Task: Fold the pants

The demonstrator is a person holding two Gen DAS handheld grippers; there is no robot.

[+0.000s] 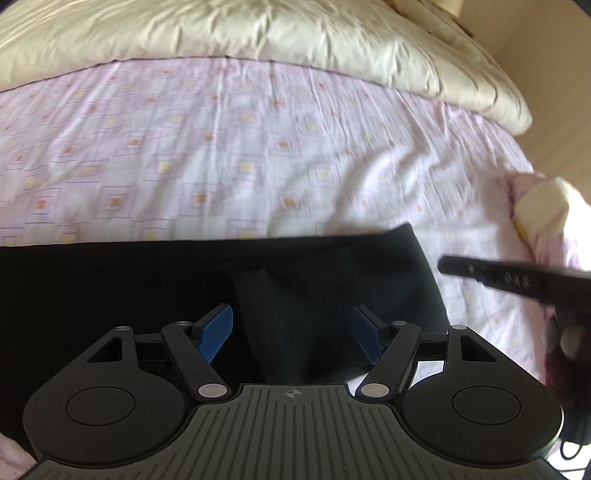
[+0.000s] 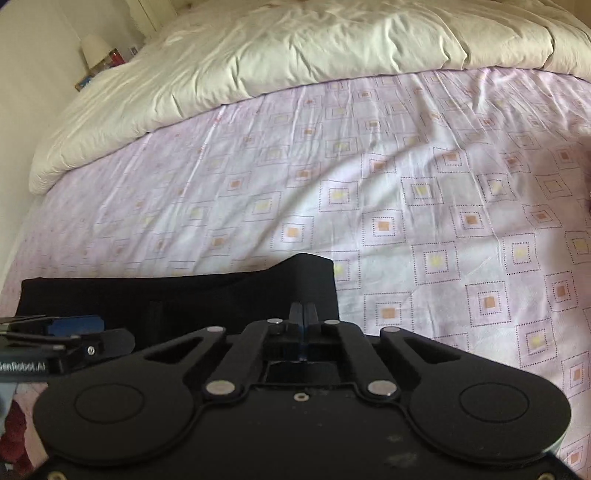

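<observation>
The black pants [image 1: 317, 280] lie flat on the bed's patterned pink sheet [image 1: 221, 158], near its front edge. My left gripper [image 1: 291, 332] is open, its blue pads [image 1: 216, 332] spread over a folded layer of the pants. My right gripper [image 2: 303, 314] is shut on the right corner of the pants [image 2: 314, 280] and lifts that corner a little off the sheet [image 2: 424, 206]. The right gripper also shows in the left wrist view [image 1: 517, 277] at the right, blurred. The left gripper shows in the right wrist view [image 2: 74, 326] at the left edge.
A cream duvet [image 1: 258, 33] is bunched along the far side of the bed, also in the right wrist view [image 2: 277, 51]. A bedside shelf with a lamp [image 2: 96, 51] stands at the far left. The bed's right corner [image 1: 546, 206] drops off.
</observation>
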